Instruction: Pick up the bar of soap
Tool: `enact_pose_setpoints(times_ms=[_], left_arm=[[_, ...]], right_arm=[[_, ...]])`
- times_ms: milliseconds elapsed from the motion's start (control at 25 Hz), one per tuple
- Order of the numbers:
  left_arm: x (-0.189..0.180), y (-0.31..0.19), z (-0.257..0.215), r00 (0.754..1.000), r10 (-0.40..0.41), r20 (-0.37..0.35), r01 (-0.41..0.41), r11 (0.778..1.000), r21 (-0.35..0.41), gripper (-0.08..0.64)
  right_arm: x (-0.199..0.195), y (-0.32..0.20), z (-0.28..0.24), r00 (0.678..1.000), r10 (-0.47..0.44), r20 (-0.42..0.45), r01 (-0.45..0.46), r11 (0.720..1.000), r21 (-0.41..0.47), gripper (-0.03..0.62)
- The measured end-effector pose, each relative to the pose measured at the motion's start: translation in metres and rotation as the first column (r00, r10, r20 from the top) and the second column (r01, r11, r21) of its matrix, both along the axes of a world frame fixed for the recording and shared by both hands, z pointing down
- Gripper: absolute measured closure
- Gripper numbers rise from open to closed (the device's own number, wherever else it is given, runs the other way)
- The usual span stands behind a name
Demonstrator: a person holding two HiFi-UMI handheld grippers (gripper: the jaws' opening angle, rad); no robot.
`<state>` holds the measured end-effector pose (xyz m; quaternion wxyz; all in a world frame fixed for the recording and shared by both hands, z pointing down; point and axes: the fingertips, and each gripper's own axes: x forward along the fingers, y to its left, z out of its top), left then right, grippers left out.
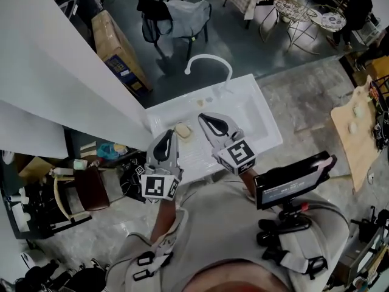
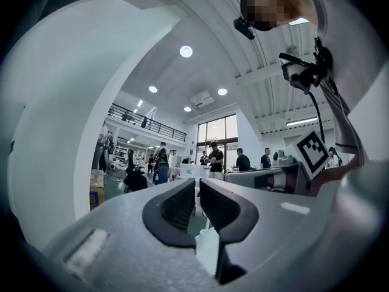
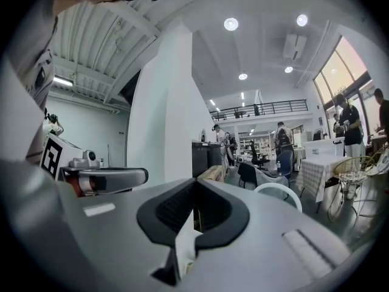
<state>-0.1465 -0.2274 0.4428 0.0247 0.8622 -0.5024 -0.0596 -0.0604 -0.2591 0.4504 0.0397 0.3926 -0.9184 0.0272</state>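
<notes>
Reaching stage: left tongs (image 1: 170, 133) barely parted, right tongs (image 1: 202, 117) clenched, both empty beside soap (image 1: 182, 130); next, left should widen round it

bar of soap (image 1: 182, 129) on sink (image 1: 270, 135) ledge, just ahead of left gripper (image 1: 169, 134), left of right gripper (image 1: 203, 118) | basin right of right gripper | faucet (image 1: 209, 58) beyond both grippers, at sink's far edge | chair (image 1: 173, 14) behind faucet

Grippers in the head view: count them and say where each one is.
2. The left gripper is over the white sink, just left of the bar of soap; the right gripper is just right of it. None seems hidden.
</notes>
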Motion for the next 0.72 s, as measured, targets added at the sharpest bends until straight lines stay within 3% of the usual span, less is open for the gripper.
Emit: enact_pose_setpoints(times_ms=[320, 600, 720], left_arm=[[0.009, -0.015, -0.002, 0.998, -0.051, 0.028, 0.052, 0.998, -0.033, 0.434], [0.015, -0.029, 0.017, 0.995, -0.048, 0.091, 0.057, 0.994, -0.092, 0.253], [0.018, -0.037, 0.027, 0.993, -0.047, 0.113, 0.058, 0.993, -0.103, 0.250]], right_arm=[[0.017, -0.024, -0.014, 0.999, -0.026, 0.031, 0.026, 0.999, 0.022, 0.591], [0.027, -0.035, -0.011, 0.999, -0.022, 0.044, 0.021, 1.000, 0.021, 0.591], [0.033, -0.037, -0.009, 0.999, -0.011, 0.050, 0.010, 1.000, 0.018, 0.591]])
